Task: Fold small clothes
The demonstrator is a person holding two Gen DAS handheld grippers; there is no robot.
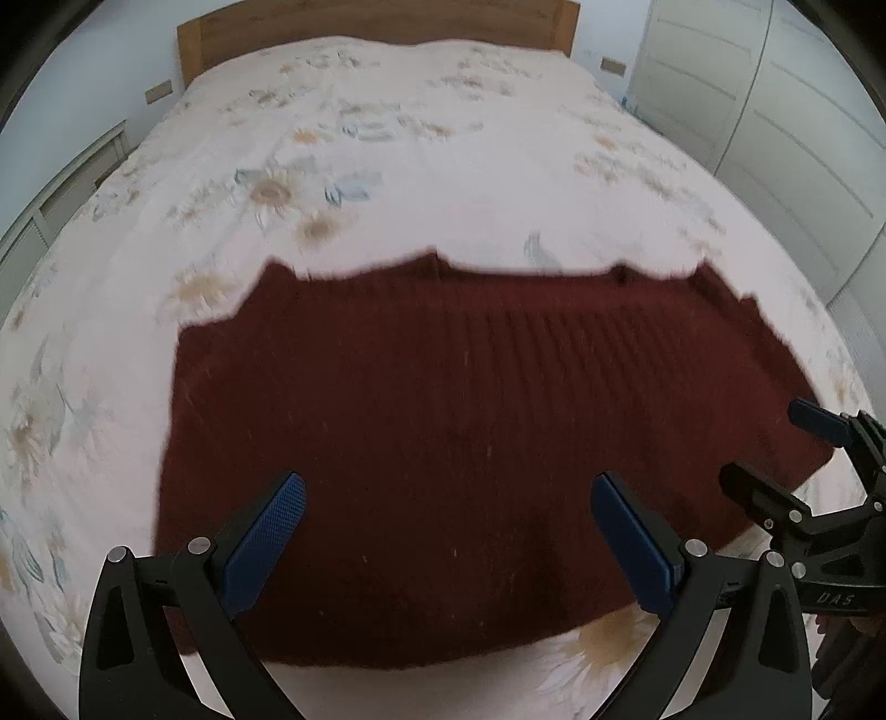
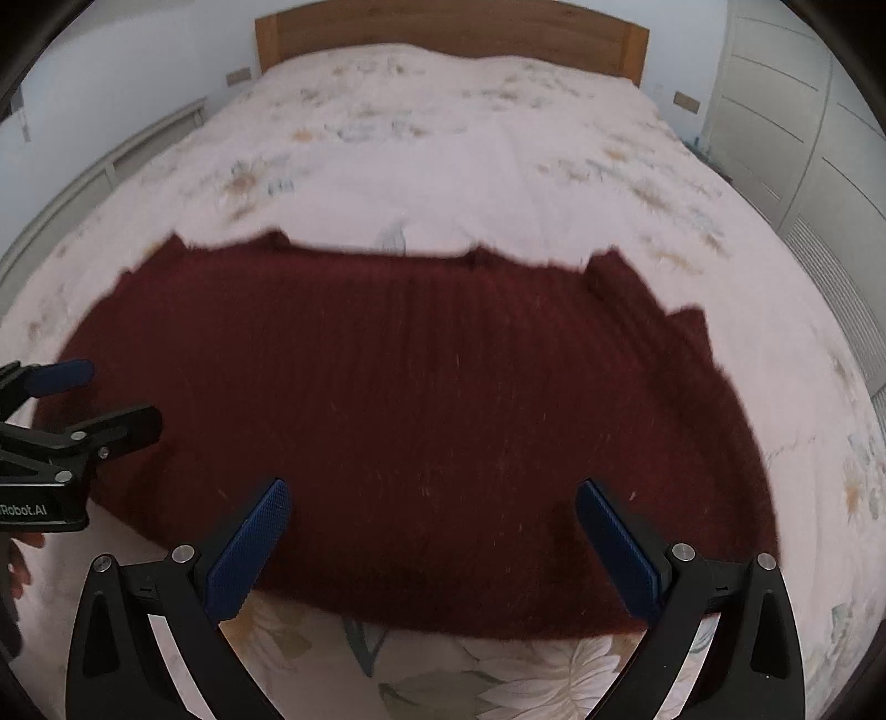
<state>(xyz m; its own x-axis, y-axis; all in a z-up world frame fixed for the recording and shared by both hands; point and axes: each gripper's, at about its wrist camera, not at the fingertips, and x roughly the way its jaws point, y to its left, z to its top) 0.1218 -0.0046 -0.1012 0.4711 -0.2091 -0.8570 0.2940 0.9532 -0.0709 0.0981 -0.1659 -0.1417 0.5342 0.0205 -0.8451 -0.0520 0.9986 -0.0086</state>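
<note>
Left tongs (image 1: 448,520) and right tongs (image 2: 432,526) both spread wide, gripping nothing, hovering over near hem of dark red knit garment (image 1: 443,410). Garment lies flat on bed (image 1: 387,166), long axis left-right, directly ahead; each tongs equally near.

A home bedroom, wide bed (image 1: 387,183) under a pale flower-printed cover, light wooden headboard (image 2: 454,27) against a pale wall, white panelled wardrobe doors (image 1: 775,111) to one side, low white slatted frame (image 1: 66,183) opposite
</note>
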